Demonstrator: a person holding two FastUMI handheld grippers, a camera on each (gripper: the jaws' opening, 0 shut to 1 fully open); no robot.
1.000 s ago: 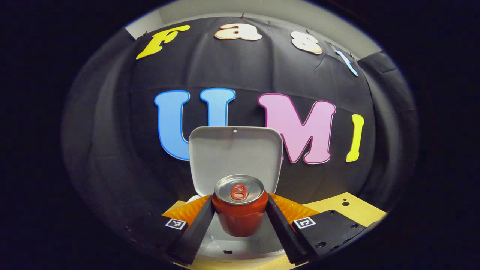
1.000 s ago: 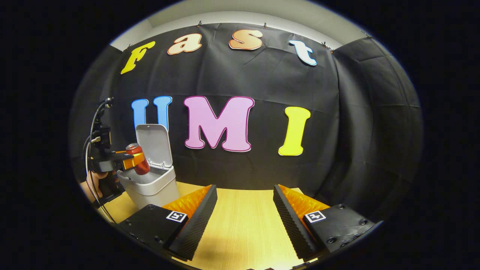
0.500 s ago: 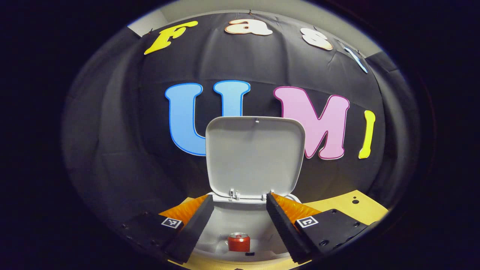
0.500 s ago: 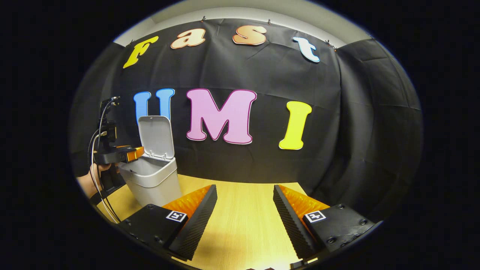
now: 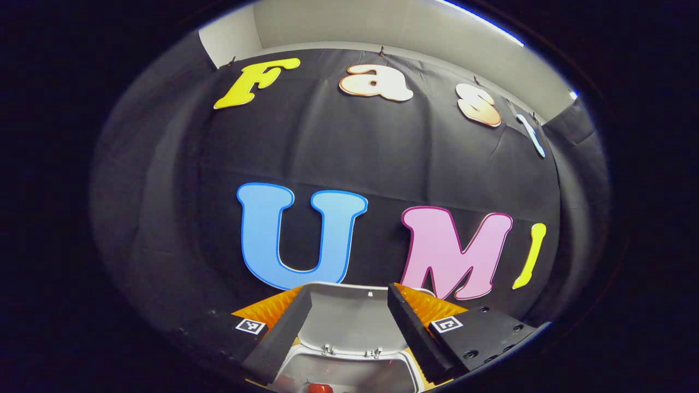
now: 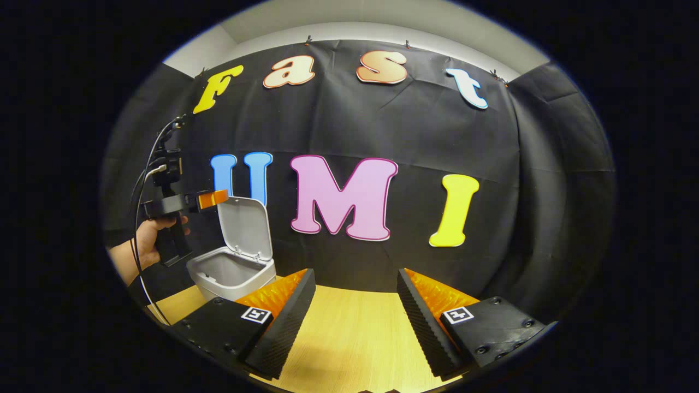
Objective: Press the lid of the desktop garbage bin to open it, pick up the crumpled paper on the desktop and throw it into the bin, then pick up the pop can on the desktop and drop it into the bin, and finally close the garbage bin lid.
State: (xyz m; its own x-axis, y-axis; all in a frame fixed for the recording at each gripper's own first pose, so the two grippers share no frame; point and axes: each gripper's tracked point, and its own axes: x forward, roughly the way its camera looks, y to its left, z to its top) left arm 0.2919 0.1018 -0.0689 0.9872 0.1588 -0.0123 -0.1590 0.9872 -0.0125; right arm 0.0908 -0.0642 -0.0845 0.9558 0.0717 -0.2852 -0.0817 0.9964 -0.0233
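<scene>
Bin (image 5: 349,371) sits directly below and ahead of the left gripper (image 5: 349,322), lid (image 5: 349,322) up and standing between its two spread fingers, hinge side at the bottom of the lid. Left jaws are apart with nothing between them but the view of the lid behind. Pop can (image 5: 319,388) is inside the bin: a small red sliver of it shows at the very bottom of the left gripper view, under the front rim, low between the fingers. Crumpled paper can't be made out from either view.

Right gripper (image 6: 355,322) is also spread wide, holding nothing, over bare wooden desktop (image 6: 349,338). From its camera the bin (image 6: 232,273) is ahead and off to its left, just past the left finger (image 6: 284,322), lid (image 6: 246,226) tilted up and back against the booth wall side. Left gripper (image 6: 210,197) shows there too, held by a hand (image 6: 147,240) with cables trailing down, raised above the bin opening with its fingertips level with the top edge of the open lid, close to it; contact can't be told.
</scene>
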